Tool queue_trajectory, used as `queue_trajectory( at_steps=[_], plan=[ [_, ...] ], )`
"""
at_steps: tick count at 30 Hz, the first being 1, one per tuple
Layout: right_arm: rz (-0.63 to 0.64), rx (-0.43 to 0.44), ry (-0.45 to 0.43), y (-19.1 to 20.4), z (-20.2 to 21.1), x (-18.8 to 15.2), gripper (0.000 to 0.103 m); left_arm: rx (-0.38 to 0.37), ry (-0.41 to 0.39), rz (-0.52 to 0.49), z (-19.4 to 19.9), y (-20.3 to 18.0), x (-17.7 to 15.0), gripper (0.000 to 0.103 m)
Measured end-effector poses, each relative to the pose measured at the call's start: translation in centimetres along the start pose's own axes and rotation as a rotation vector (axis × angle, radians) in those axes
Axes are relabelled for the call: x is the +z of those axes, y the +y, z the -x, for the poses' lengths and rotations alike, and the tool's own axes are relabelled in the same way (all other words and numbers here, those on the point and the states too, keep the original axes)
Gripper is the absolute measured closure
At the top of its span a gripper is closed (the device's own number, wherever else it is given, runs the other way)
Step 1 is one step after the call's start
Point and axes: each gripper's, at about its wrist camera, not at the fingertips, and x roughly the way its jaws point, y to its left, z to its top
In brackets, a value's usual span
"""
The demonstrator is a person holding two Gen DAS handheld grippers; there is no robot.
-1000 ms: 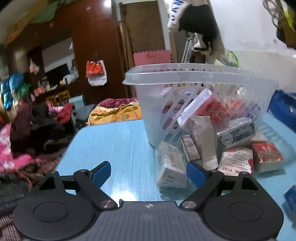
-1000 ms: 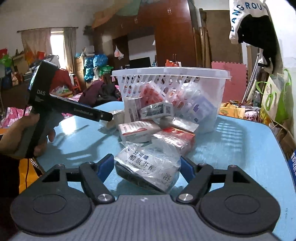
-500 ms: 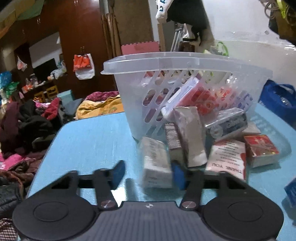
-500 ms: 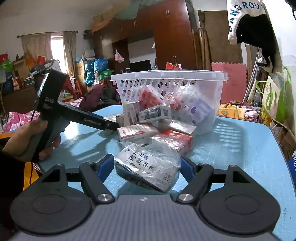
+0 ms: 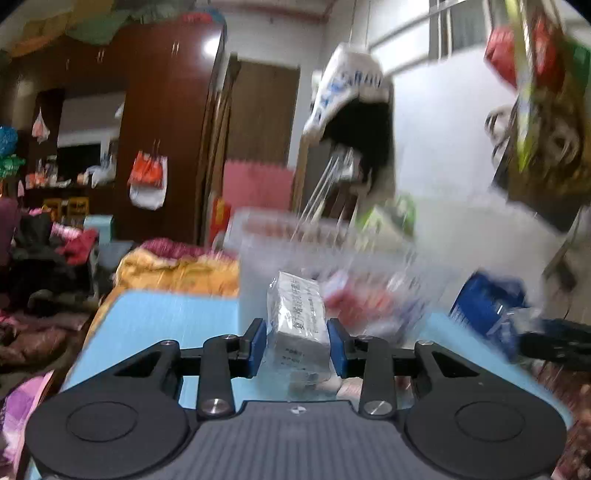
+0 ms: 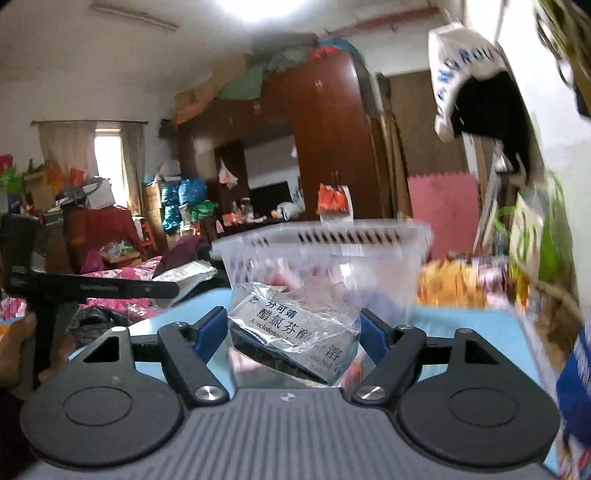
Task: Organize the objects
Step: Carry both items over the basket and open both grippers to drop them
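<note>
Blue table under both jaws, each grasping a wrapped box, cluttered bedroom beyond.

Dim indoor light, bright ceiling lamp glaring at the top of the right view, pale daylight at a curtained window, heavy motion blur over basket and wall, near gripper parts sharp, fisheye bending, dark corners

Dark wooden wardrobe, curtained window, cluttered room.
</note>
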Motion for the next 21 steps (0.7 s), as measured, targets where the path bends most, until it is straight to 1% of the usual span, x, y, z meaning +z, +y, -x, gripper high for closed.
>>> queue_trajectory(
  at_steps=[3,5,7,9,11,13,14,15,16,17,18,19,21],
  plan=[
    [0.058,-0.022,-0.030,0.5,-1.3,3.1,0.025,-0.021,-0.053,-0.004,0.2,-1.0,2.6,0.063],
    [0.091,-0.056,-0.039,0.4,-2.7,5.0,0.025,-0.052,-0.070,0.004,-0.9,-1.6,4.6,0.063],
    [0.086,-0.070,-0.027,-0.1,-4.6,6.5,0.025,-0.056,-0.077,0.001,-2.4,-2.3,6.0,0.063],
    [0.071,-0.075,-0.002,-0.8,-6.8,7.6,0.025,-0.057,-0.053,0.004,-4.9,-3.0,7.3,0.063],
    [0.071,-0.106,0.018,-1.6,-8.9,8.0,0.025,-0.059,-0.020,0.019,-7.3,-3.4,8.3,0.063],
    [0.069,-0.129,0.022,-2.1,-10.2,8.1,0.025,-0.054,0.025,0.048,-9.8,-3.5,8.9,0.062],
    [0.060,-0.144,0.038,-2.4,-10.9,8.1,0.024,-0.058,0.043,0.060,-10.6,-3.3,9.0,0.061],
    [0.056,-0.152,0.046,-2.5,-11.2,8.0,0.023,-0.064,0.062,0.067,-11.6,-3.2,9.2,0.054],
    [0.060,-0.160,0.050,-2.7,-11.5,8.0,0.019,-0.062,0.080,0.069,-12.5,-3.1,9.2,0.040],
    [0.070,-0.174,0.052,-2.6,-11.7,7.9,0.006,-0.045,0.078,0.080,-12.9,-2.8,9.1,0.034],
    [0.082,-0.193,0.043,-2.4,-11.7,7.6,0.000,-0.018,0.067,0.088,-12.9,-2.6,8.9,0.029],
    [0.090,-0.199,0.042,-2.3,-11.4,7.4,0.000,-0.004,0.056,0.082,-12.4,-2.5,8.5,0.029],
    [0.077,-0.165,0.050,-2.1,-10.3,6.9,0.000,-0.014,0.021,0.076,-10.9,-2.3,7.6,0.029]
  ],
)
